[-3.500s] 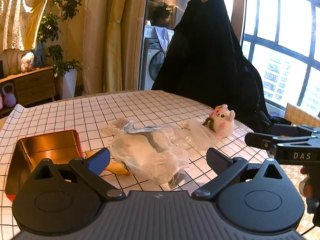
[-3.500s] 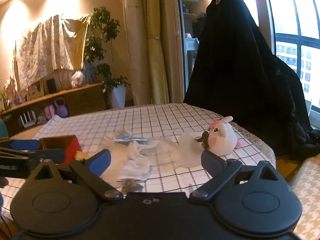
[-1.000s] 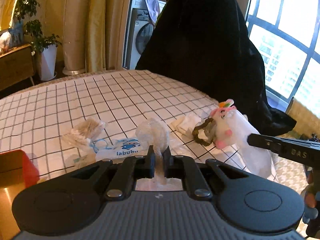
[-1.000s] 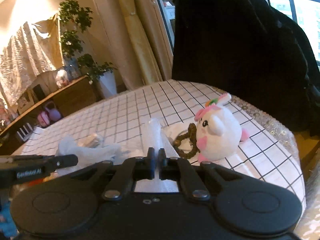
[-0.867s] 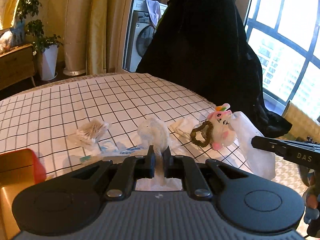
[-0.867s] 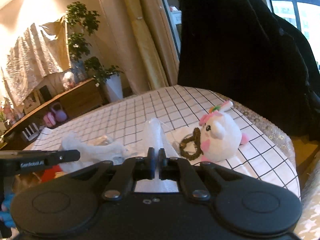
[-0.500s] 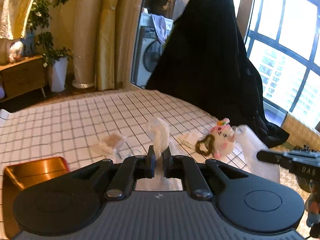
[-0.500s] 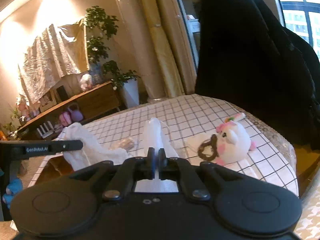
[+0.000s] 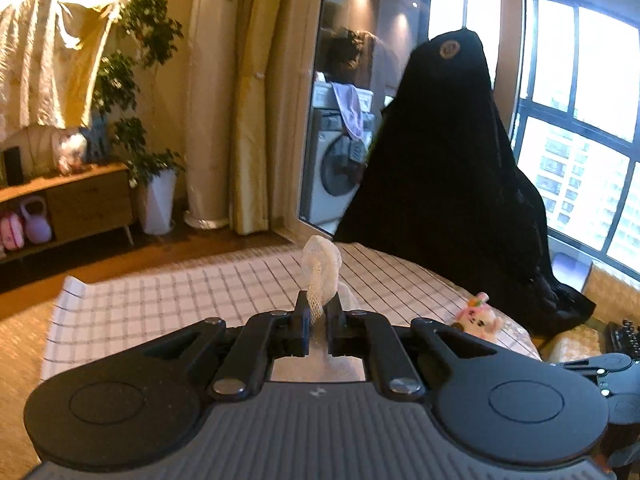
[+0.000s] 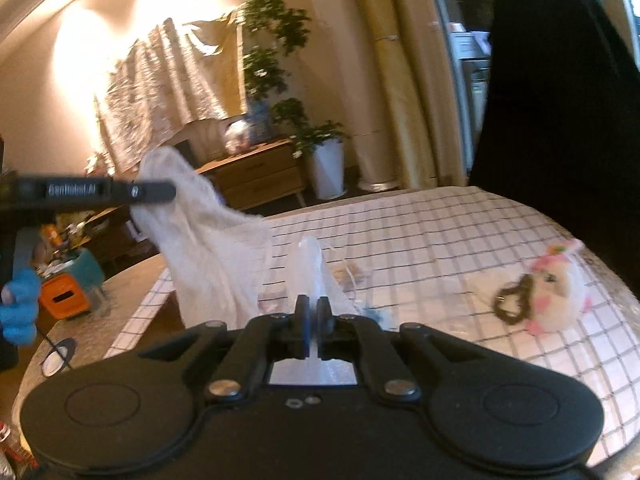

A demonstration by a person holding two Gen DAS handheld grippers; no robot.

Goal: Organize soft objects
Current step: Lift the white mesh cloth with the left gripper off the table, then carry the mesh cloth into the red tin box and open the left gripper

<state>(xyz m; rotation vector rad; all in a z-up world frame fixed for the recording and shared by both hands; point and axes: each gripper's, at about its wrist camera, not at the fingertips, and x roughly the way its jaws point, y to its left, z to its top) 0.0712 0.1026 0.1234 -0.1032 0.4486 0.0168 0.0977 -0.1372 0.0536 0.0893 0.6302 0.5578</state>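
Note:
My left gripper (image 9: pixel 318 322) is shut on a white mesh bag (image 9: pixel 320 270), held high above the checked table (image 9: pixel 168 300). In the right wrist view the mesh bag (image 10: pixel 200 240) hangs down from the left gripper (image 10: pixel 160 192) at the upper left. My right gripper (image 10: pixel 313 314) is shut on a clear plastic bag (image 10: pixel 310 264), lifted over the table (image 10: pixel 420 232). A white and pink plush toy (image 10: pixel 556 284) with a dark beaded loop (image 10: pixel 514 300) lies on the table at the right; it also shows in the left wrist view (image 9: pixel 478 318).
Small wrapped items (image 10: pixel 348 274) lie on the table behind the plastic bag. A tall shape under black cloth (image 9: pixel 448 184) stands past the table's far edge. An orange box (image 10: pixel 66 296) sits off the table's left side. The right gripper (image 9: pixel 592 362) shows at the left view's right edge.
Both grippers have risen, lifting the mesh bag and the plastic bag higher off the table. The plush toy stays on the table. The red tin has dropped out of view.

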